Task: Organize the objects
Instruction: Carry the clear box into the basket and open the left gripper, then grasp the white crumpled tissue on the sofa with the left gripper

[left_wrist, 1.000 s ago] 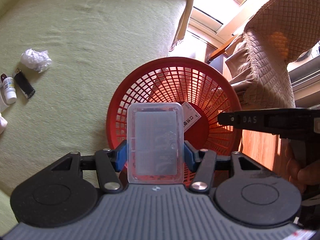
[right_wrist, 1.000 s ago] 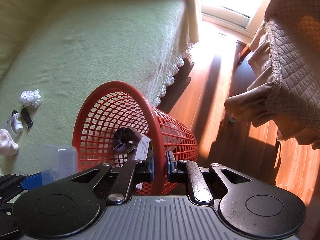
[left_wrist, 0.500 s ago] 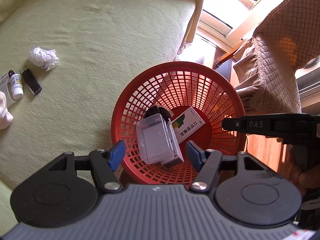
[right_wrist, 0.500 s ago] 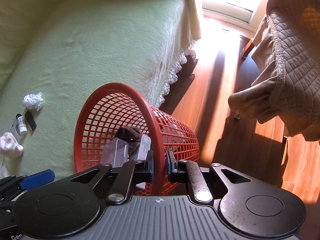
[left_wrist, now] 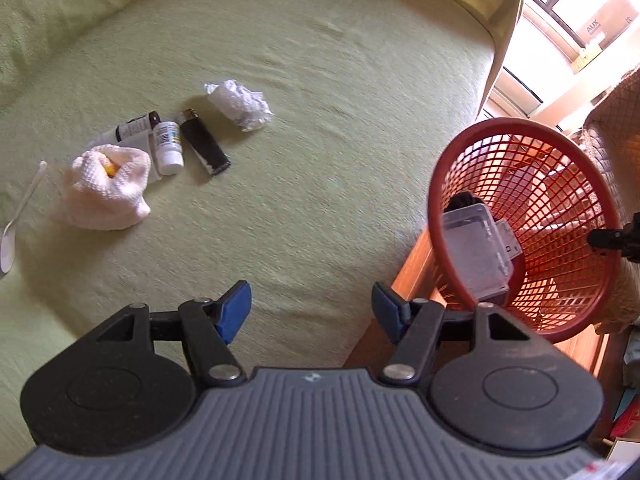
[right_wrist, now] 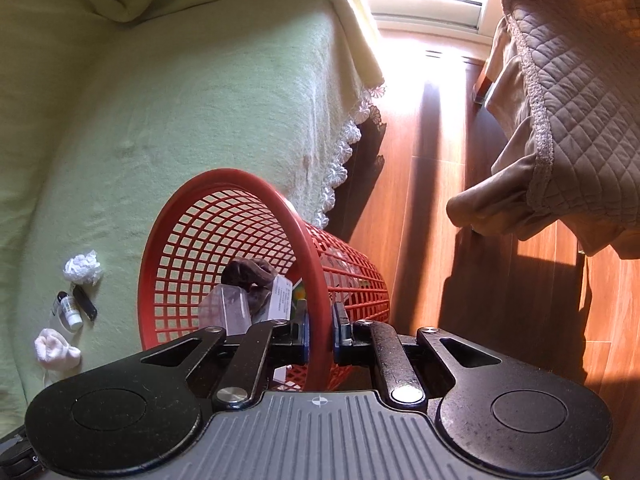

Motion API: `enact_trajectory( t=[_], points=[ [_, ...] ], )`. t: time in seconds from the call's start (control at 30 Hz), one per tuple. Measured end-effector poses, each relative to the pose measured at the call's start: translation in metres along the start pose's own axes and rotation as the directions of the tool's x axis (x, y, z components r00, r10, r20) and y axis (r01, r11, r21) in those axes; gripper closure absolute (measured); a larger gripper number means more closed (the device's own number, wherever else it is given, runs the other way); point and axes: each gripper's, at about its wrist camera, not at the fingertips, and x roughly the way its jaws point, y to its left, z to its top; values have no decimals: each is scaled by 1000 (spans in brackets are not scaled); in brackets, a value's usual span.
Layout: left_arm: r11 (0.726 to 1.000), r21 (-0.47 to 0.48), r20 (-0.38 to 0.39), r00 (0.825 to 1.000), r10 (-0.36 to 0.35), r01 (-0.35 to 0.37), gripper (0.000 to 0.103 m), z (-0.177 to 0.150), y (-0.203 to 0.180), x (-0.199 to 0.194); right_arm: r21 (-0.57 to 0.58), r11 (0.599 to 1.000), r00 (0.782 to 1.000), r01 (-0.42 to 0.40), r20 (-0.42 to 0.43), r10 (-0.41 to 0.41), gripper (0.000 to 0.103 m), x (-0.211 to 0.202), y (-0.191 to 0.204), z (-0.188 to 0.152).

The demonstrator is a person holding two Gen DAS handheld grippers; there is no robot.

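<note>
The red mesh basket hangs tilted beside the bed, my right gripper shut on its rim. Inside it lie a clear plastic box, a dark cloth item and a white carton. My left gripper is open and empty over the green bed cover, left of the basket. On the bed lie a crumpled white tissue, a black lighter, a small white bottle, a tube, a white knitted cloth and a white spoon.
The green-covered bed fills the left. A wooden floor runs between the bed and a quilted brown-covered piece of furniture at right. A bright window is behind. The tip of the other gripper shows at the basket's right edge.
My left gripper let go of the clear box, which dropped into the basket. It then swung left over the bed, bringing the small items into view. The right gripper kept its hold on the rim.
</note>
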Motion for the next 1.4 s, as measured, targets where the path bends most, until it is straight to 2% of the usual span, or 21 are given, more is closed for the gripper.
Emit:
enact_trajectory(
  t=[0.2, 0.3, 0.4, 0.47, 0.57, 0.77, 1.03, 1.37, 1.4],
  points=[
    [999, -34, 32, 999, 20, -19, 41, 27, 29, -9, 21, 999, 997, -44, 70, 43, 96, -26, 34, 48],
    [998, -10, 67, 996, 54, -54, 41, 45, 39, -11, -19, 999, 993, -44, 112, 46, 96, -30, 67, 65],
    [998, 11, 89, 994, 62, -63, 41, 63, 47, -7, -63, 998, 992, 0, 122, 7, 96, -17, 99, 76],
    [998, 25, 96, 994, 57, -60, 42, 71, 50, -2, -115, 990, 981, 80, 186, -57, 96, -16, 117, 78],
    [997, 48, 94, 994, 52, -57, 46, 79, 53, 9, -124, 988, 982, 92, 178, -69, 96, -14, 132, 86],
    [999, 14, 75, 996, 45, -47, 48, 90, 55, 25, -208, 971, 984, 122, 150, -92, 96, -8, 145, 96],
    [997, -44, 71, 995, 70, -67, 53, 111, 50, 46, -298, 943, 985, 147, 134, -111, 96, 3, 153, 105],
    [991, -111, 47, 996, 79, -73, 54, 142, 57, 75, -318, 939, 989, 127, 118, -94, 96, 7, 150, 117],
    [990, -116, 44, 996, 80, -75, 57, 144, 58, 77, -320, 939, 989, 126, 117, -93, 96, 6, 151, 117]
  ],
)
